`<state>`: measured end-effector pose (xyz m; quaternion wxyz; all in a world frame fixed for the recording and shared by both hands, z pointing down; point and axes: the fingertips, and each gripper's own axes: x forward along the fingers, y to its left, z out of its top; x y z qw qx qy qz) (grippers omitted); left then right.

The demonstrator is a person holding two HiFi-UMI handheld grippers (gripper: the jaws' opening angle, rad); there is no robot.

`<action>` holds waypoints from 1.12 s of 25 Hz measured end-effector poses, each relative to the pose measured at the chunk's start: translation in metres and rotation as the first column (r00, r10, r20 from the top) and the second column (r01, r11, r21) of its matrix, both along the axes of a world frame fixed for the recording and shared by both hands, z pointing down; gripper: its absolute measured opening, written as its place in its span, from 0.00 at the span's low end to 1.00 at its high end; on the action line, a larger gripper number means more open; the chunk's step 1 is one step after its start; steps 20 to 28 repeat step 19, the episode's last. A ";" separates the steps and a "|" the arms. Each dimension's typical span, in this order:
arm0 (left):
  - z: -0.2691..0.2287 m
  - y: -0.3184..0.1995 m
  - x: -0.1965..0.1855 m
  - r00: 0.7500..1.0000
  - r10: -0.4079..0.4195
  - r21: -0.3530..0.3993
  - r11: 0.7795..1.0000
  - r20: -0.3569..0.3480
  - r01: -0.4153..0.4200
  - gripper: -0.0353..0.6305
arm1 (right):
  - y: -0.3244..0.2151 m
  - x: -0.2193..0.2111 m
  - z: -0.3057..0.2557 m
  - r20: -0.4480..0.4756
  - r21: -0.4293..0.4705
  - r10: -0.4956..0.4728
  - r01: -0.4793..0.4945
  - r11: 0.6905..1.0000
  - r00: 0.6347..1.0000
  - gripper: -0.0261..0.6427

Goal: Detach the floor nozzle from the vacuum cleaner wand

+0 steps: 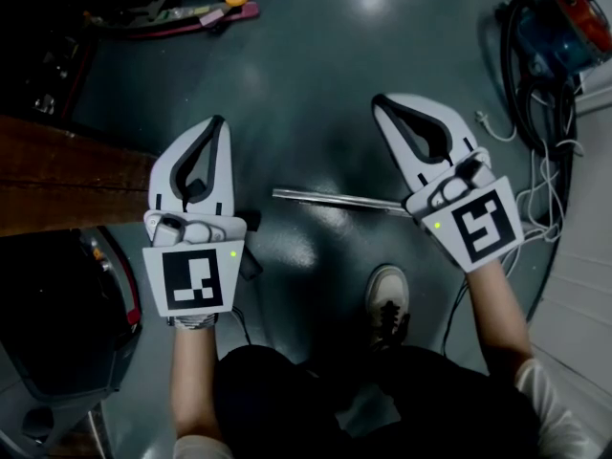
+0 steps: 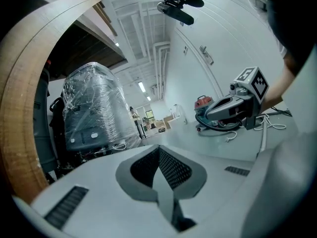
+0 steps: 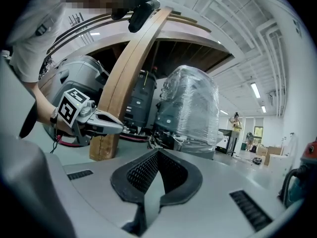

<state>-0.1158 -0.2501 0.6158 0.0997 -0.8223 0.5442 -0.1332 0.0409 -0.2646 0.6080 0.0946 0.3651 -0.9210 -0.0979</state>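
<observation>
A silver wand tube (image 1: 335,200) lies on the dark floor between my two grippers, and neither touches it. My left gripper (image 1: 218,122) is held up over the floor to the wand's left, jaws shut with nothing between them. My right gripper (image 1: 380,101) hovers above the wand's right end, also shut and empty. A small black part (image 1: 251,264) peeks out from under the left gripper; I cannot tell what it is. In the left gripper view the closed tips (image 2: 159,148) point level across the room. The right gripper view shows closed tips (image 3: 158,151) too.
A blue and red vacuum cleaner (image 1: 555,27) with hose and white cables sits at the far right. A wooden beam (image 1: 57,185) and a dark machine (image 1: 57,323) are at the left. The person's shoe (image 1: 387,304) stands near the wand. A plastic-wrapped machine (image 3: 190,108) stands ahead.
</observation>
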 end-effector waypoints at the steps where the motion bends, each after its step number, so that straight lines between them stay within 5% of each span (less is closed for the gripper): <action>1: 0.003 0.001 0.001 1.000 -0.001 -0.008 1.000 0.000 0.001 0.06 | 0.000 0.000 0.001 0.000 -0.004 0.001 -0.001 1.000 1.000 0.08; 28: 0.028 -0.001 0.003 1.000 0.018 -0.065 0.998 -0.002 -0.018 0.06 | -0.007 -0.005 0.021 -0.011 -0.050 -0.009 0.008 0.999 1.000 0.08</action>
